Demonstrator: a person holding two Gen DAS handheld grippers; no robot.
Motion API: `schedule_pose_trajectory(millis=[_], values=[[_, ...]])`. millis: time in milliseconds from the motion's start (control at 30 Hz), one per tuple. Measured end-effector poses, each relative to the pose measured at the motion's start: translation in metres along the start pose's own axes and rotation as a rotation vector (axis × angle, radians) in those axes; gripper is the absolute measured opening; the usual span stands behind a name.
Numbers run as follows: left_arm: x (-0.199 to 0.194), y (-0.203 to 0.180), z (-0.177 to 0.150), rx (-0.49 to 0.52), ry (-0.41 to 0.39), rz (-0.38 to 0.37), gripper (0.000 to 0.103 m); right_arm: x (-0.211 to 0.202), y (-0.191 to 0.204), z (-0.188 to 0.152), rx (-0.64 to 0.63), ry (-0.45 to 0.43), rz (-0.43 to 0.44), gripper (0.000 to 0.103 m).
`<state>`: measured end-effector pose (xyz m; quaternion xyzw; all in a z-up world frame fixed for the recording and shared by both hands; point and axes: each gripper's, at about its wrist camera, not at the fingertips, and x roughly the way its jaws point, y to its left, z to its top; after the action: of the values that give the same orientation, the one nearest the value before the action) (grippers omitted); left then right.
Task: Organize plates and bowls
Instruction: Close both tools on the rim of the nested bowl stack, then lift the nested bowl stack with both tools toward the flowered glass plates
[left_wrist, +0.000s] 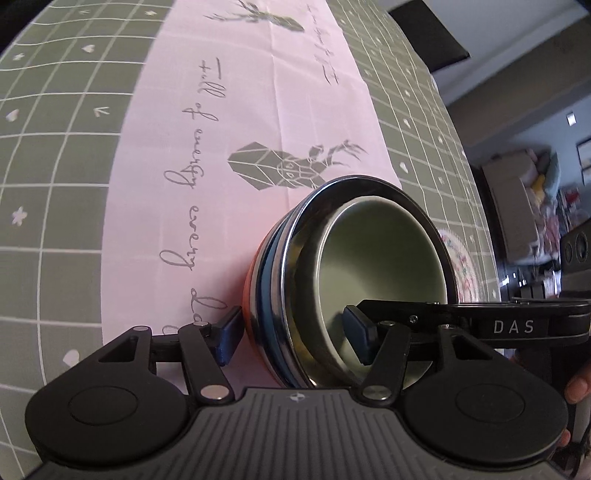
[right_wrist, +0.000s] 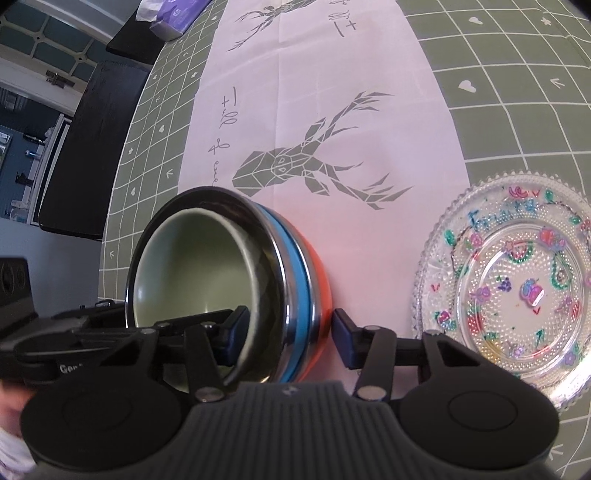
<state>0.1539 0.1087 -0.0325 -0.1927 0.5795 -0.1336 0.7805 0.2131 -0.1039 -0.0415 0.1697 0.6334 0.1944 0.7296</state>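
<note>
A nested stack of bowls (left_wrist: 280, 295) stands on the pink runner: an orange bowl outside, then a blue and a steel one, with a pale green bowl (left_wrist: 380, 258) innermost. My left gripper (left_wrist: 291, 332) straddles the stack's rim, one finger outside, one inside the green bowl. My right gripper (right_wrist: 288, 328) straddles the opposite rim of the same stack (right_wrist: 306, 288) the same way. Both sets of pads look pressed on the stacked walls. A clear glass plate (right_wrist: 509, 280) with painted flowers lies flat to the right of the stack.
The pink runner (left_wrist: 240, 129) with deer prints crosses a green grid tablecloth (left_wrist: 55, 184). A tissue pack (right_wrist: 173, 18) lies at the far table corner. A dark chair (right_wrist: 85, 147) stands beyond the table edge.
</note>
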Motion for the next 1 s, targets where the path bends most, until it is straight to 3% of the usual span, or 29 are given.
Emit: schedule_pose_trajectory(millis=[167,233,467,667,1000], values=[[0.000,-0.001,-0.005,-0.059,-0.028,0.012,0.067,-0.003,-0.004,-0.001,0.009,0.000,0.007,0.047],[0.000,-0.003,-0.004,-0.037,-0.023,0.013,0.067,-0.003,-0.004,-0.001,0.014,0.003,0.007,0.047],[0.005,-0.003,0.011,-0.013,0.101,0.014,0.066,-0.002,0.004,0.000,0.002,-0.002,-0.037,0.045],[0.006,-0.015,0.017,0.065,0.166,0.065,0.065,-0.002,0.002,0.001,-0.003,-0.001,-0.031,0.044],[0.004,-0.020,0.016,0.123,0.170,0.080,0.064,-0.004,0.005,-0.002,-0.025,-0.014,-0.043,0.043]])
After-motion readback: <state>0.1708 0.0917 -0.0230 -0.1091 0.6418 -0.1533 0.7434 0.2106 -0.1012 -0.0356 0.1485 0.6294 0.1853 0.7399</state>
